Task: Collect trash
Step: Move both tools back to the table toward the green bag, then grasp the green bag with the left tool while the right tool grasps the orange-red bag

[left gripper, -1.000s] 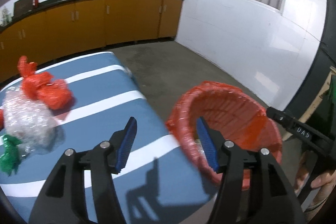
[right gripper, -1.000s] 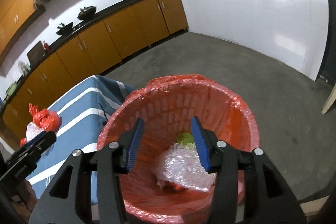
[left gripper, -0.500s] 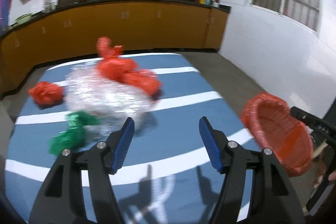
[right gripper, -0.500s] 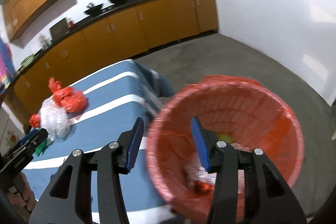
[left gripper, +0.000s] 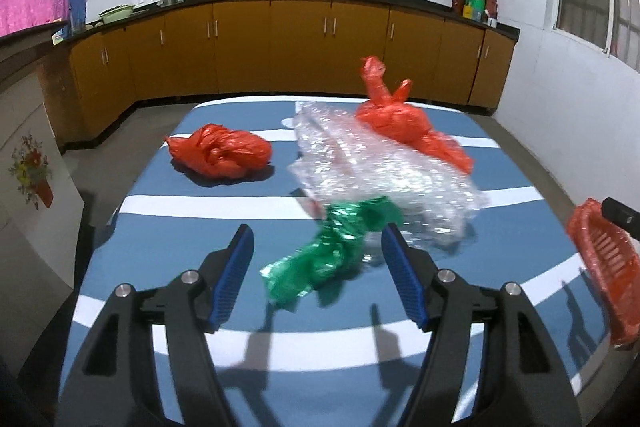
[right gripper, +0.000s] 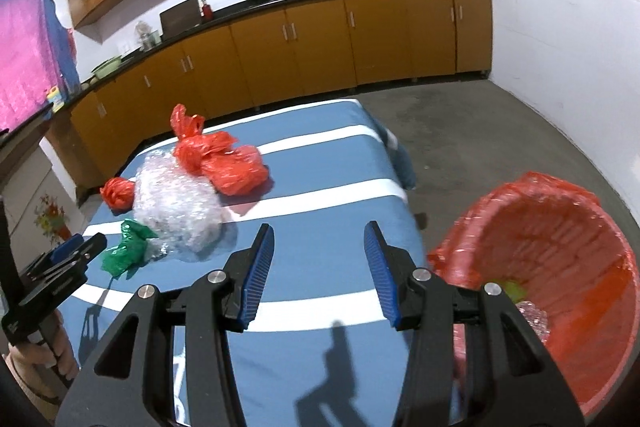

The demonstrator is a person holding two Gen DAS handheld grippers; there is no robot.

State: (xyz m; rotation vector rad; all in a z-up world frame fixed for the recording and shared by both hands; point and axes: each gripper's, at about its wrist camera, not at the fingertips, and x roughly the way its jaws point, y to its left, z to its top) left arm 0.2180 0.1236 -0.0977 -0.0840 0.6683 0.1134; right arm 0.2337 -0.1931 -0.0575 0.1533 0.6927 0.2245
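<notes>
Orange kitchen cabinets (left gripper: 280, 47) back a blue table with white stripes (right gripper: 320, 187), and a red-lined basket bin (right gripper: 560, 267) sits off its right edge. On the table lie a clear bubble-wrap heap (left gripper: 380, 171), two crumpled red plastic bags (left gripper: 220, 155) (left gripper: 404, 123) and a crumpled green plastic bag (left gripper: 332, 251). Left gripper (left gripper: 318, 267) hovers above the green bag, jaws wide and empty; right gripper (right gripper: 318, 267) hangs moderately parted, empty.

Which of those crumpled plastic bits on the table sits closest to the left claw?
The green plastic wrapper, lying just ahead of the left claw. The bubble wrap and both red bags lie farther back.
</notes>
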